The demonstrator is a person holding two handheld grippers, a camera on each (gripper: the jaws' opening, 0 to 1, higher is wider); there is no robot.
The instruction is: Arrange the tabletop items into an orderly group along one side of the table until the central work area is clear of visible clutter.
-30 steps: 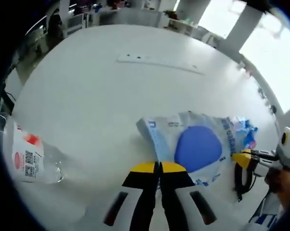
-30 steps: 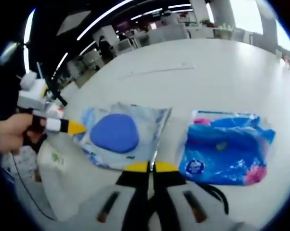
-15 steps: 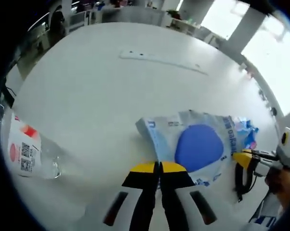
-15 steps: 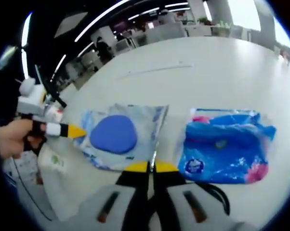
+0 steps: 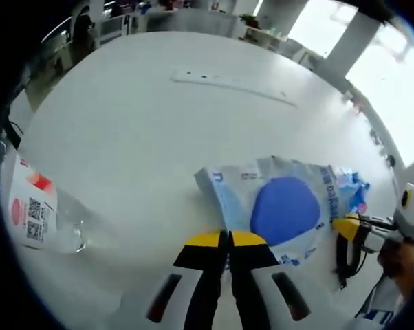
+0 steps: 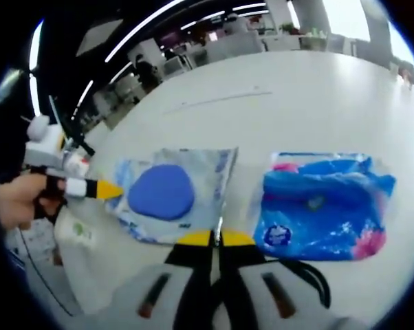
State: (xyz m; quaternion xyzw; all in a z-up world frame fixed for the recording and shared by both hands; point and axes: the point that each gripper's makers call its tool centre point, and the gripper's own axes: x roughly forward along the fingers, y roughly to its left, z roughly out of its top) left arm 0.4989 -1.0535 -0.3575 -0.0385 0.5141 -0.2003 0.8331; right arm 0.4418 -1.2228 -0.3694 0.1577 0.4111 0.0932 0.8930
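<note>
A pale wipes pack (image 5: pixel 282 206) with a blue oval lid lies flat on the white table (image 5: pixel 138 137). My left gripper (image 5: pixel 227 239) is shut, its yellow tips touching the pack's near edge. It enters the right gripper view from the left as the left gripper (image 6: pixel 105 187), at the wipes pack's (image 6: pixel 169 196) left edge. My right gripper (image 6: pixel 208 238) is also shut, with its tips at that pack's near edge. Whether either one pinches the wrapper is unclear. A blue tissue pack (image 6: pixel 324 206) lies just right of it. A clear bottle (image 5: pixel 35 216) lies on its side.
A thin white strip (image 5: pixel 227 86) lies flat across the far part of the table. A hand (image 6: pixel 14 203) holds the left gripper. The right gripper (image 5: pixel 350 230) shows at the pack's far side. Desks and chairs stand beyond the table's far edge.
Both views have drifted only slightly. The wipes pack, the tissue pack and both shut grippers keep their places.
</note>
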